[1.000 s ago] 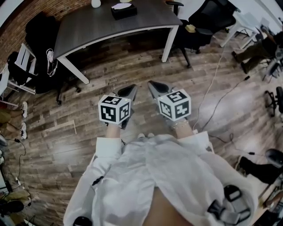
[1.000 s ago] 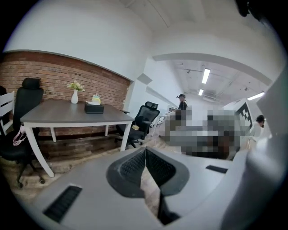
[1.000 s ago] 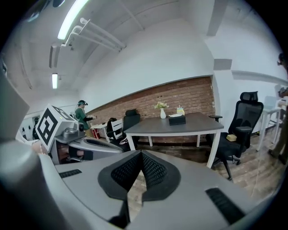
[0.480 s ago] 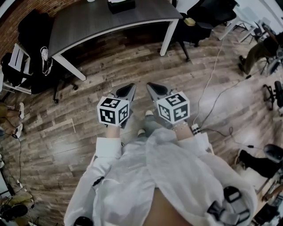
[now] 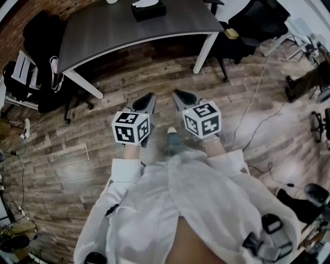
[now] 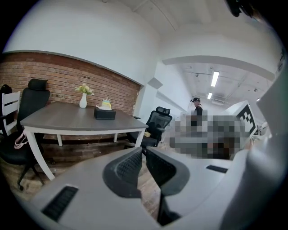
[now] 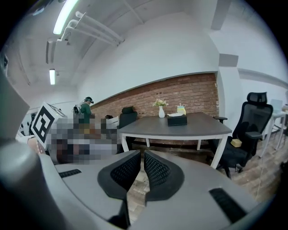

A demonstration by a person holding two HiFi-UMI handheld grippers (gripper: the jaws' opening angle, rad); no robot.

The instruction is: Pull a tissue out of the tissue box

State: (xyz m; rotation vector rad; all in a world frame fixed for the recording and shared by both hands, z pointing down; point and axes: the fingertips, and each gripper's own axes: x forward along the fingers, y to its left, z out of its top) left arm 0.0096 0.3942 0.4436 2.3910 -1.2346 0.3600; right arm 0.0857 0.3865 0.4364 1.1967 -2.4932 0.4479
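Observation:
A black tissue box (image 5: 148,10) with a white tissue sticking out stands at the far side of a dark grey table (image 5: 103,31). It shows small in the left gripper view (image 6: 105,113) and in the right gripper view (image 7: 177,120). Both grippers hang side by side over the wooden floor, well short of the table and pointing at it. The left gripper (image 5: 150,96) is shut with nothing in it, its fingertips (image 6: 137,155) meeting. The right gripper (image 5: 176,94) is shut and empty too, seen close up (image 7: 141,155).
A white vase of flowers (image 6: 83,100) stands near the box. Black office chairs sit right of the table (image 5: 252,20) and left of it (image 5: 46,36), with a white chair (image 5: 23,77) beside. Cables (image 5: 252,103) trail over the floor at right. A person (image 7: 85,110) stands far off.
The person has stepped forward, carrying both grippers toward the table, which now shows a little nearer. Both pairs of jaws have stayed shut and empty.

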